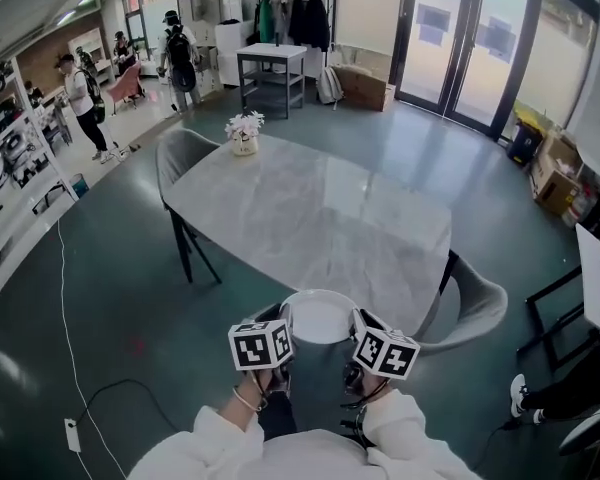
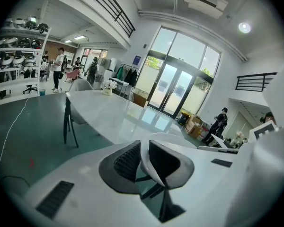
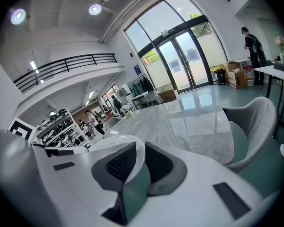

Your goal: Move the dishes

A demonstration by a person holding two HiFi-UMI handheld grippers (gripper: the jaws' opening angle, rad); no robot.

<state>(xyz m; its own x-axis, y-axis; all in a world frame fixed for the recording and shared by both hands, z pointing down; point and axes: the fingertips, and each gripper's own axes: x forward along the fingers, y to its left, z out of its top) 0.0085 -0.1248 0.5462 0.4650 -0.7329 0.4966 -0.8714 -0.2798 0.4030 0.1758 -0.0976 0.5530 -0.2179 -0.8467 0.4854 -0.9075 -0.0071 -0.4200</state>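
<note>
A white dish (image 1: 320, 320) is held between my two grippers at the near edge of the grey marble table (image 1: 310, 218). My left gripper (image 1: 285, 320) is shut on the dish's left rim, and my right gripper (image 1: 355, 322) is shut on its right rim. In the left gripper view the dark pads of the left gripper (image 2: 144, 162) clamp the thin white rim of the dish (image 2: 173, 138). In the right gripper view the right gripper (image 3: 139, 162) pinches the rim of the dish (image 3: 109, 143) the same way. I cannot tell if the dish touches the table.
A small vase of white flowers (image 1: 244, 133) stands at the table's far left end. One grey chair (image 1: 185, 153) is at the far left and another (image 1: 470, 308) at the near right. People stand far off by the shelves (image 1: 80, 93).
</note>
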